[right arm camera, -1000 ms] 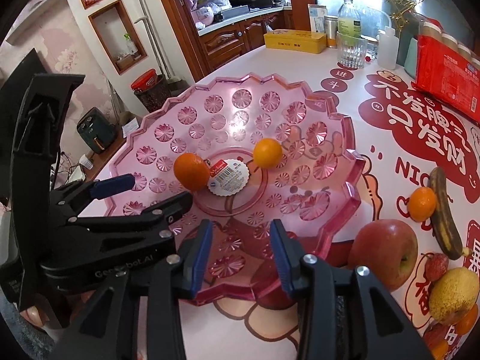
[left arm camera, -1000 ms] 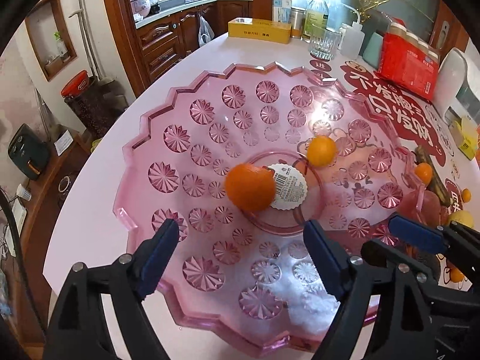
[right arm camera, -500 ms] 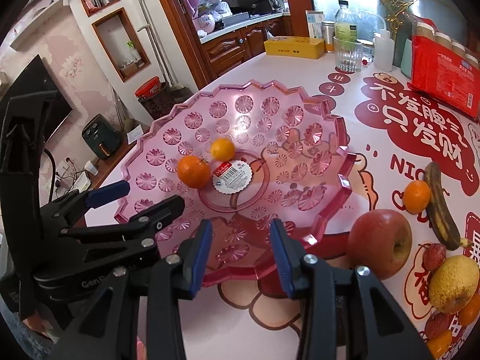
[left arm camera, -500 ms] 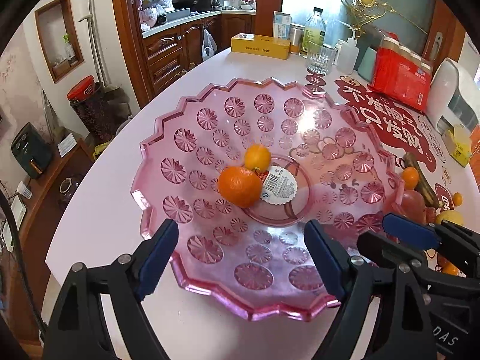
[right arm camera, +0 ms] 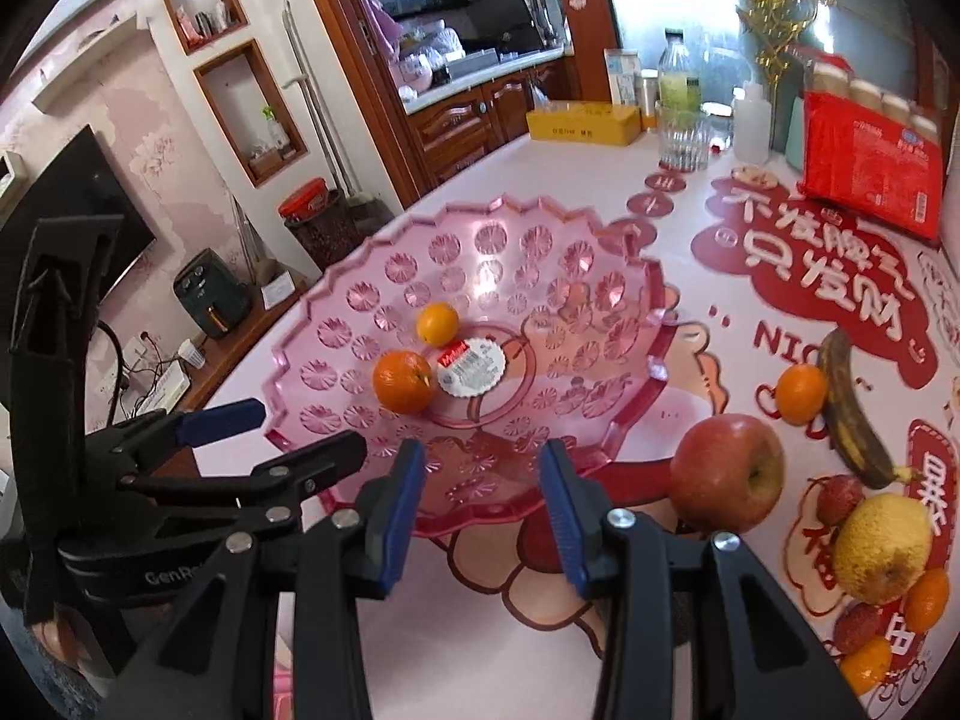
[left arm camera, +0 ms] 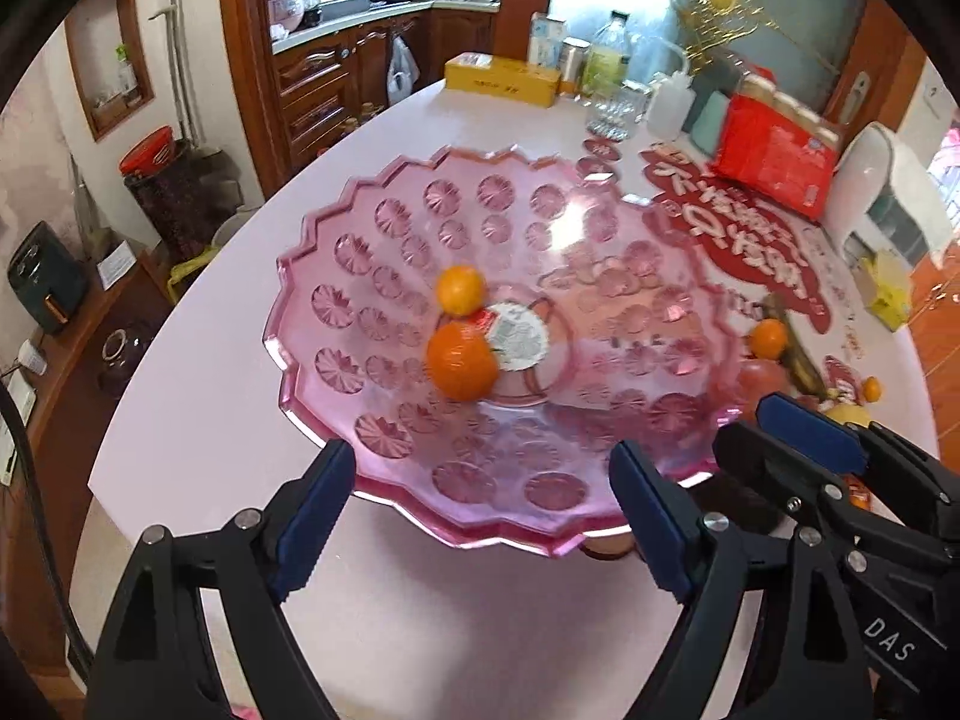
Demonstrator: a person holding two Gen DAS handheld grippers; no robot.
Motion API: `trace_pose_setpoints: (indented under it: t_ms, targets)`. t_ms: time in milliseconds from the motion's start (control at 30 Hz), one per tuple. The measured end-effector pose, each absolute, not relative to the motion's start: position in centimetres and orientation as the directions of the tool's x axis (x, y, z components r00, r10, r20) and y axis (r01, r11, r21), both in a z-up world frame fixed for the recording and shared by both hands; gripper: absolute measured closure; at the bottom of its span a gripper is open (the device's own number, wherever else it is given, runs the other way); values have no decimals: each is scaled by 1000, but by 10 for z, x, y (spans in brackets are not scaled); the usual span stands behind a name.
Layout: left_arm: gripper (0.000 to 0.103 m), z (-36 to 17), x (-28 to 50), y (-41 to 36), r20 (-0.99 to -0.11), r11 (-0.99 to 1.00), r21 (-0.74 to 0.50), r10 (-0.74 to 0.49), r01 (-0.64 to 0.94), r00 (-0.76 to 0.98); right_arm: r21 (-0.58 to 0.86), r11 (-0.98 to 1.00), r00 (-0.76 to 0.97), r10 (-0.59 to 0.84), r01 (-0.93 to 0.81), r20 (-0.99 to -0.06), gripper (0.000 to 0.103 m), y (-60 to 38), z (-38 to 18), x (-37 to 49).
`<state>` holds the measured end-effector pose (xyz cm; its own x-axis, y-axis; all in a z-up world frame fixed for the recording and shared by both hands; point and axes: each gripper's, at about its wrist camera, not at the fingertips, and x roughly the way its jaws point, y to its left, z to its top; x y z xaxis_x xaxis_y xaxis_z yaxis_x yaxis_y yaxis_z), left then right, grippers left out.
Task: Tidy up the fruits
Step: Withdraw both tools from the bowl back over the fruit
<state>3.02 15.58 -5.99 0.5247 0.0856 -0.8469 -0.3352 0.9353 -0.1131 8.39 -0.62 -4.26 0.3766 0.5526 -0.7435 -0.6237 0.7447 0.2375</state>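
A pink cut-glass fruit plate point(left arm camera: 384, 264) point(right arm camera: 540, 252) stands on the table. In its middle lie a large orange point(left arm camera: 462, 360) point(right arm camera: 403, 381) and a smaller orange point(left arm camera: 460, 290) point(right arm camera: 437, 324), close together beside a white sticker point(right arm camera: 471, 367). My left gripper point(left arm camera: 480, 480) hangs above the plate's near rim, wide open and empty. My right gripper point(right arm camera: 480, 462) hovers beside it over the same rim, its jaws a narrow gap apart with nothing between them. Right of the plate lie a red apple point(right arm camera: 729, 471), a small orange point(right arm camera: 801, 393), a dark banana point(right arm camera: 849, 414), a lemon point(right arm camera: 882, 546) and lychees point(right arm camera: 840, 495).
At the table's far side stand a red package point(right arm camera: 870, 180), a drinking glass point(right arm camera: 684, 141), a bottle point(right arm camera: 678, 84) and a yellow box point(right arm camera: 582, 120). A white appliance point(left arm camera: 888, 192) sits at the right edge. The table's left edge drops to the floor, cabinets and a bin.
Both grippers have drawn back and risen from the plate, which now looks smaller. The smaller orange has rolled from the sticker's right side to the left, next to the large orange.
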Motion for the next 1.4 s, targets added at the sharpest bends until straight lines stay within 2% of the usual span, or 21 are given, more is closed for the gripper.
trace_pose_setpoints:
  t_ms: [267,367,533,600,733,800,1000,1400]
  targets:
    - [14,-1,22,110,-782,970,-64,98,-236,616,200,765,497,569,-612,-655,62,-49,5,60]
    - [12,16,22,91,-761,977,-63,85,-203,644,160,802,570,533,-575,-625,54,-73,21,50]
    - [12,37,29,64,-742,983,-132,-13,-127,670,141,855,656,480,-500,-582,48,-124,49,47]
    - [12,43,33,49,-735,987,-124,-23,-101,677,133,875,689,452,-465,-566,46,-148,61,45]
    - [11,50,44,16,-723,993,-113,-59,-34,688,85,919,758,368,-385,-539,35,-188,74,42]
    - [9,48,52,-2,-727,993,-114,-83,-1,682,65,939,781,318,-337,-538,34,-207,75,45]
    - [9,25,85,-52,-759,989,-120,-147,86,634,59,977,796,202,-206,-570,34,-254,58,62]
    - [9,-64,144,-119,-851,983,-94,-160,155,500,42,994,684,98,-99,-723,34,-298,-49,97]
